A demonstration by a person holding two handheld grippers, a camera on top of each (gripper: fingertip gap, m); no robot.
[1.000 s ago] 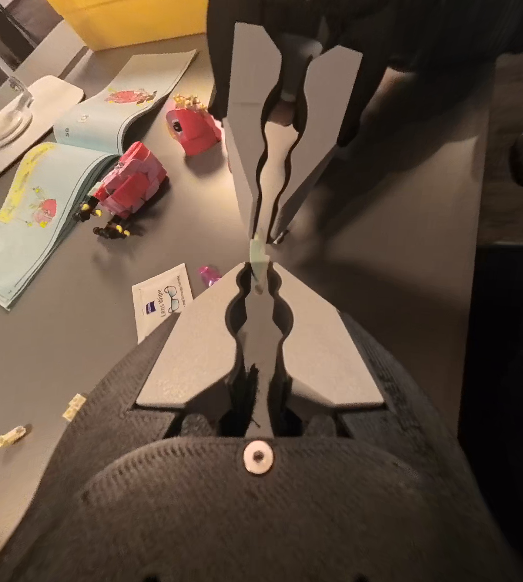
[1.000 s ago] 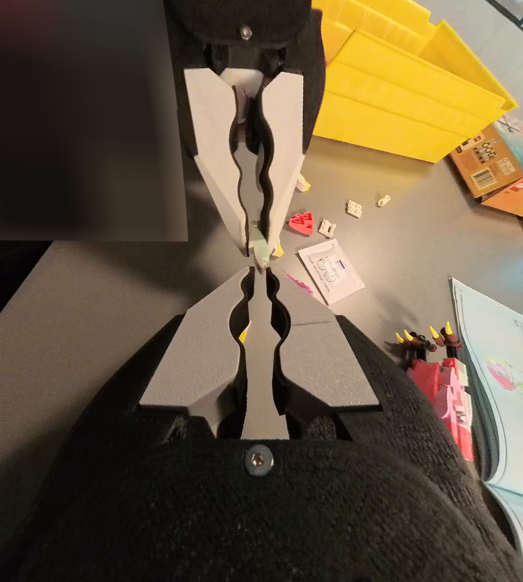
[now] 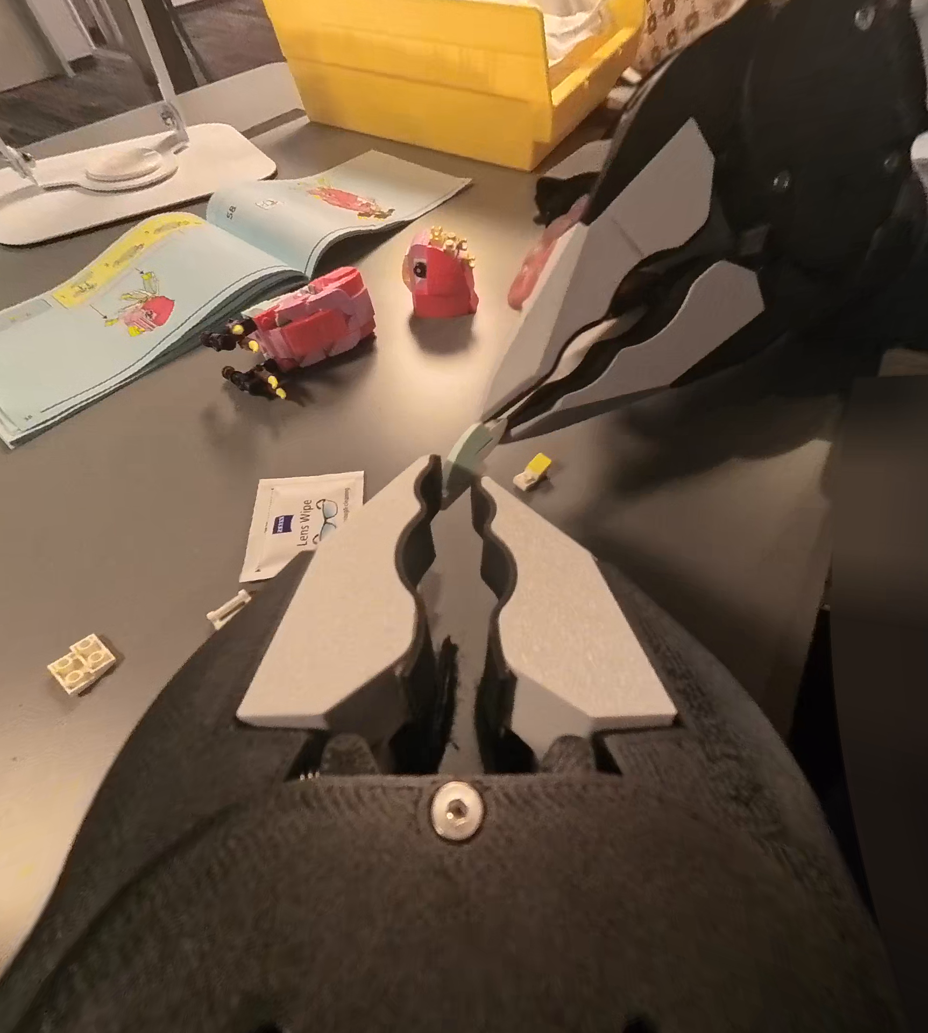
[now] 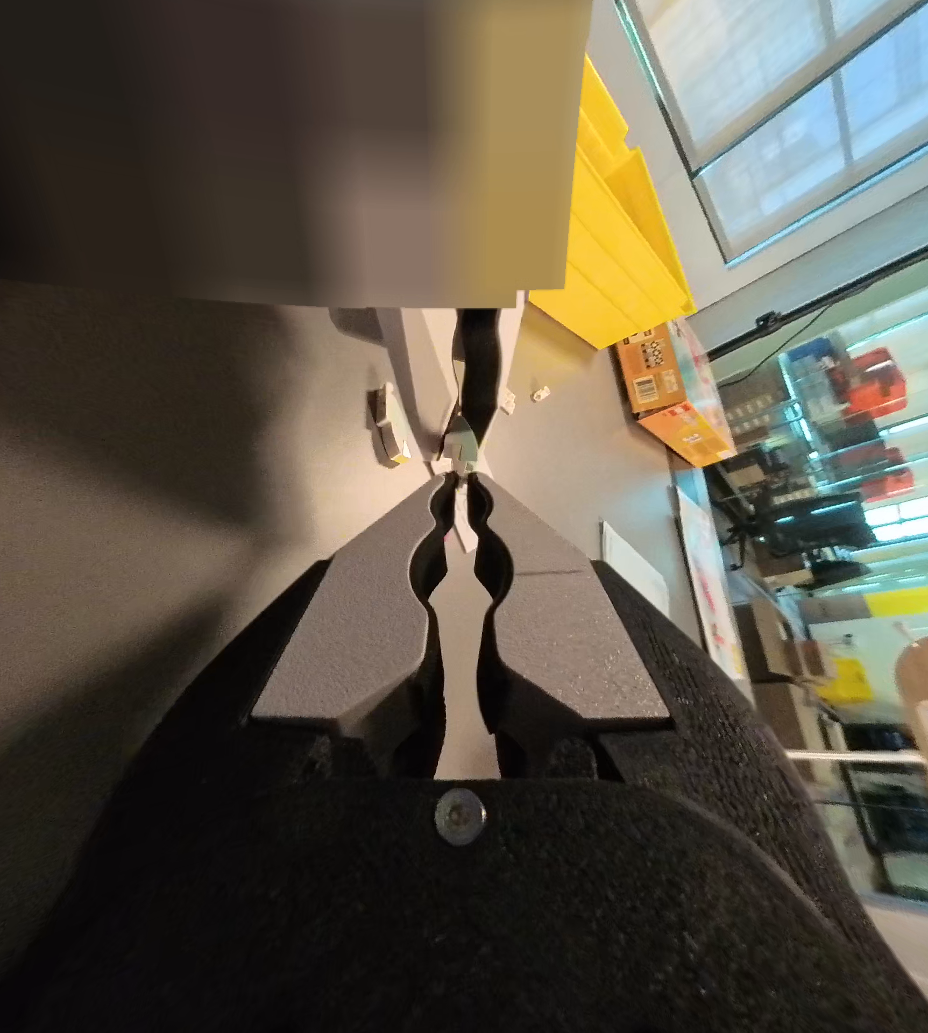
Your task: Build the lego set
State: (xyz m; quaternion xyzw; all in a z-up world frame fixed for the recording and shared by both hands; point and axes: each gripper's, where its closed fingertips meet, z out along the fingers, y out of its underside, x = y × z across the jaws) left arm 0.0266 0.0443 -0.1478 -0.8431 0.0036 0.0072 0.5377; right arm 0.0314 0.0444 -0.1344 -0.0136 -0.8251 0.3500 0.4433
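Dim, warm indoor light in both views. In the left wrist view the bench (image 3: 115,531) glows brightest at centre, with soft dark shadows at right under the far tongs (image 3: 498,430), which are motion-blurred. Strong fisheye bend at the frame edges; the lower frame is near-black. The right wrist view is rolled sideways: cool daylight from windows (image 4: 785,84) at upper right, slightly blown out, shelves at right smeared. A broad shadow covers the bench at left. The yellow bin (image 4: 618,251) looks saturated.

Both grippers pinch one pale green piece (image 3: 470,453) above the grey table (image 3: 115,503): left gripper (image 3: 453,483) near, right gripper (image 3: 500,433) far right.
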